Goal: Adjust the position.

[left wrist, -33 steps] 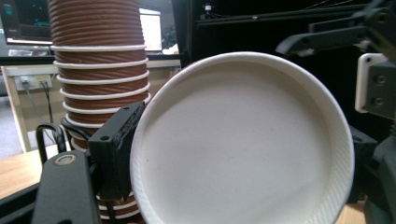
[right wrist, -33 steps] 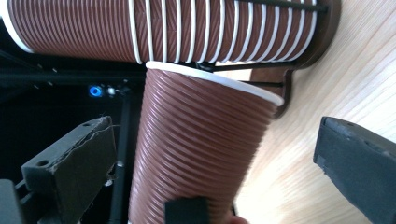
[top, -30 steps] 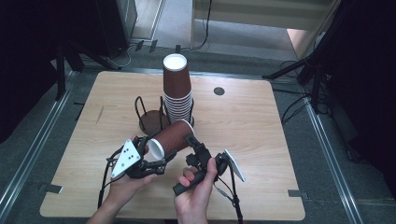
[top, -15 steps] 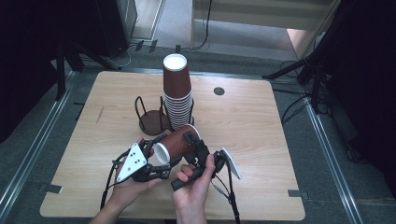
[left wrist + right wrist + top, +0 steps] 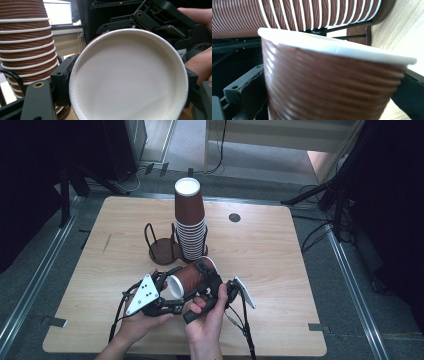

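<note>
A single brown ribbed paper cup (image 5: pixel 192 276) lies on its side in the air above the table's front, held between both grippers. Its white base (image 5: pixel 130 77) faces my left gripper (image 5: pixel 169 292), whose two jaws press against either side of that base. My right gripper (image 5: pixel 206 276) is shut across the cup's brown body (image 5: pixel 332 90), close to the white mouth rim. The right gripper (image 5: pixel 155 20) and the hand holding it show behind the cup in the left gripper view. A tall stack of upturned brown cups (image 5: pixel 190 225) stands just behind.
The stack (image 5: pixel 25 45) sits in a black wire holder; a second, empty wire holder (image 5: pixel 162 251) with a brown base stands to its left. The wooden table (image 5: pixel 280 270) has a small black disc (image 5: pixel 234 217) at the back right. Cables trail from both grippers.
The left gripper has moved right, up to the cup's base, and its jaws now flank it. The cup and the right gripper have shifted slightly towards the front.
</note>
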Motion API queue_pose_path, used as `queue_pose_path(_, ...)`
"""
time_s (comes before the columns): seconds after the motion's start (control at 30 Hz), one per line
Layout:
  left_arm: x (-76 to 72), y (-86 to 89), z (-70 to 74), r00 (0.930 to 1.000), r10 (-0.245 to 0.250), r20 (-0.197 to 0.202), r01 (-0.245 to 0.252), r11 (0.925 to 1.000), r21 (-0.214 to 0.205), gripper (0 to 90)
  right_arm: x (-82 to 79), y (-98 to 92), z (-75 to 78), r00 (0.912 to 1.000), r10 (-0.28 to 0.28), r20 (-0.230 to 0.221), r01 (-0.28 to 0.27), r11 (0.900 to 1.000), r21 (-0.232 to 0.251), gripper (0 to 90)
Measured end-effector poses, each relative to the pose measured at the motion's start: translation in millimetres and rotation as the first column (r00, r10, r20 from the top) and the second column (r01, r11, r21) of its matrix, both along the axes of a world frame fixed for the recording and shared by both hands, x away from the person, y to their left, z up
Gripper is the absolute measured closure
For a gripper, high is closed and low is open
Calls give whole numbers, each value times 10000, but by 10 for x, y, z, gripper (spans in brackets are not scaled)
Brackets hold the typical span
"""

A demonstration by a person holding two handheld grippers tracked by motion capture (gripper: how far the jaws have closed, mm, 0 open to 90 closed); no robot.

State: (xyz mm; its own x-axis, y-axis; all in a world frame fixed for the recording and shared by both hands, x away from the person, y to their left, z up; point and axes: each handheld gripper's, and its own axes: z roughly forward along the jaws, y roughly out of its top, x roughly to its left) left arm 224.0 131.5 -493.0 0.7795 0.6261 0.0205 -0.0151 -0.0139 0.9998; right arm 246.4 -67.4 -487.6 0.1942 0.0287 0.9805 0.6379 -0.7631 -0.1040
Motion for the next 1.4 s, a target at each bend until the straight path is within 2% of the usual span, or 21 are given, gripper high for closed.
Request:
queue_pose_path(0.27, -1, 0, 1, 10000, -12, 41, 12, 10000, 15, 238, 16, -17, -19, 9998, 85, 158, -89, 9996, 256, 3)
queue_pose_path(0.37, 6, 18, 5, 10000, -53, 38, 53, 10000, -8, 232, 14, -15, -26, 9999, 30, 141, -35, 9993, 369, 49)
queue_pose_path(0.47, 5, 41, 11, 9998, -97, 168, 96, 9999, 40, 220, 6, -12, -34, 9994, 144, 308, -155, 9992, 371, 67)
queue_pose_path(0.67, -12, 78, 48, 9999, -70, 114, 68, 9997, 223, 198, -7, 14, -39, 9993, 255, 281, -269, 9982, 529, 90)
queue_pose_path(0.73, -23, 87, 68, 9997, -54, 256, 47, 9997, 259, 194, -14, 20, -29, 9984, 334, 462, -363, 9974, 625, 93)
queue_pose_path(0.87, -37, 104, 97, 9999, -96, 141, 96, 10000, 29, 188, -27, 21, 3, 9965, 381, 745, -435, 9964, 723, 95)
queue_pose_path(0.97, -43, 119, 110, 9997, -188, 181, 185, 9997, 151, 180, -24, 14, 21, 9961, 322, 823, -390, 9959, 820, 95)
queue_pose_path(1.13, -55, 122, 129, 9996, -297, 27, 296, 9991, 306, 132, -17, -4, 26, 9936, 370, 1071, -454, 9960, 764, 96)
queue_pose_path(1.23, -60, 114, 143, 9999, -115, -127, 123, 9982, 585, 90, -11, -4, 26, 9936, 274, 1095, -364, 9961, 803, 96)
queue_pose_path(1.4, -58, 136, 156, 9998, -16, -219, 32, 9973, 728, 59, -6, -23, 25, 9928, 233, 1178, -322, 9967, 747, 97)
